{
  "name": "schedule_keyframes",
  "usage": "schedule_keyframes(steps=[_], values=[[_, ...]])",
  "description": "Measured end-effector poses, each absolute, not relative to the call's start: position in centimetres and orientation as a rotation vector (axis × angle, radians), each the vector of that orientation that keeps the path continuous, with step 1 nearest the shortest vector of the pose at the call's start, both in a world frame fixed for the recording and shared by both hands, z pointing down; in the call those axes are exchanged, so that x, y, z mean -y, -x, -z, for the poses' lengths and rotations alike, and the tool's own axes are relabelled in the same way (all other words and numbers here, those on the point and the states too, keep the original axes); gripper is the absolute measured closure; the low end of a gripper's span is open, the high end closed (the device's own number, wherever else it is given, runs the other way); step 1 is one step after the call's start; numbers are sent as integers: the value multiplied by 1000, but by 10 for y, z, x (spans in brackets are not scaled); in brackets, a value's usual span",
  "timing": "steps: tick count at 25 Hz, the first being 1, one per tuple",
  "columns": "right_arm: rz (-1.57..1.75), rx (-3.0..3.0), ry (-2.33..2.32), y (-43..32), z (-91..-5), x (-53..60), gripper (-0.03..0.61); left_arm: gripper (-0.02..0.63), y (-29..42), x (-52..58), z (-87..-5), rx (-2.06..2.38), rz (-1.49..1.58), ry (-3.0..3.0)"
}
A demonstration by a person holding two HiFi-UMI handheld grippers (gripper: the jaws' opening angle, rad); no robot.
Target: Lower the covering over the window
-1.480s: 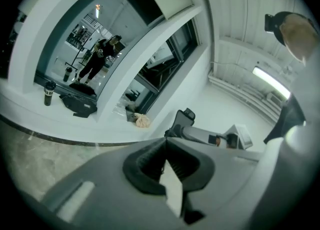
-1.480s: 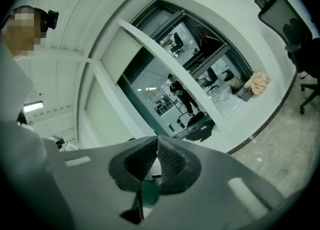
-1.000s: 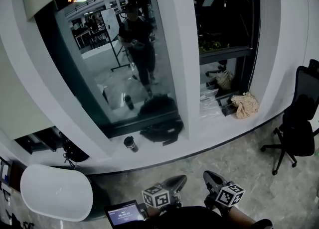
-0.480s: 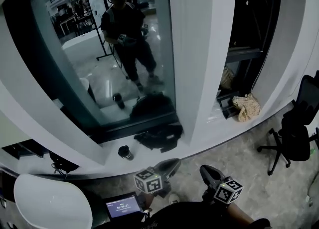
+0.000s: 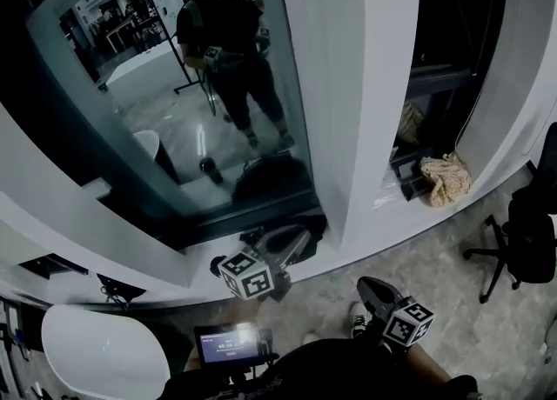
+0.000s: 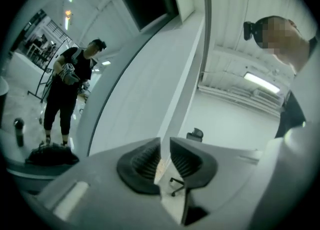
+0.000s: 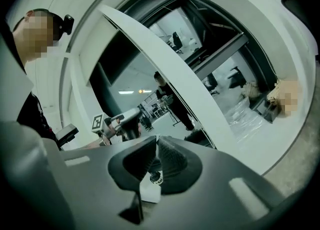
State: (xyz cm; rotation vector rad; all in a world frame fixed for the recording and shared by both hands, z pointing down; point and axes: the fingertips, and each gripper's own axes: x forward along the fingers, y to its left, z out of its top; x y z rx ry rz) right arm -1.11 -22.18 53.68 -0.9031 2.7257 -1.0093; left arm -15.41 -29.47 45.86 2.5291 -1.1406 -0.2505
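Observation:
A large dark window (image 5: 165, 103) fills the upper left of the head view and mirrors the person; no covering shows over its glass. A white pillar (image 5: 348, 85) parts it from a second dark window (image 5: 452, 33), where a thin cord (image 5: 476, 103) hangs along the right edge. My left gripper (image 5: 294, 242) is held level, pointing at the sill under the large window. Its jaws have just been opening and show a small empty gap (image 6: 165, 155). My right gripper (image 5: 372, 289) hangs lower and nearer me, its pads nearly touching, nothing between them (image 7: 155, 155).
A black bag (image 5: 300, 220) and a dark cup (image 5: 216, 265) lie on the sill (image 5: 348, 242). Beige cloth (image 5: 446, 179) sits under the right window. An office chair (image 5: 526, 233) stands at right, a white round table (image 5: 96, 350) at lower left, a lit screen (image 5: 228, 343) near me.
The window has come closer and larger in view. My left gripper has swung up and forward to the sill by the bag, and its jaws have parted. The right gripper shifted only slightly.

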Motion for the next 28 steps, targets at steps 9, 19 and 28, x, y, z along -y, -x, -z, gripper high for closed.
schedule_keyframes(steps=[9, 19, 28], values=[[944, -2792, 713, -27, -523, 299, 559, 534, 139, 412, -333, 1253, 459, -2637], [929, -2721, 819, -61, -523, 348, 565, 483, 151, 493, -275, 1354, 600, -2670], [929, -2691, 894, -28, -523, 355, 566, 612, 135, 476, -304, 1383, 240, -2876]])
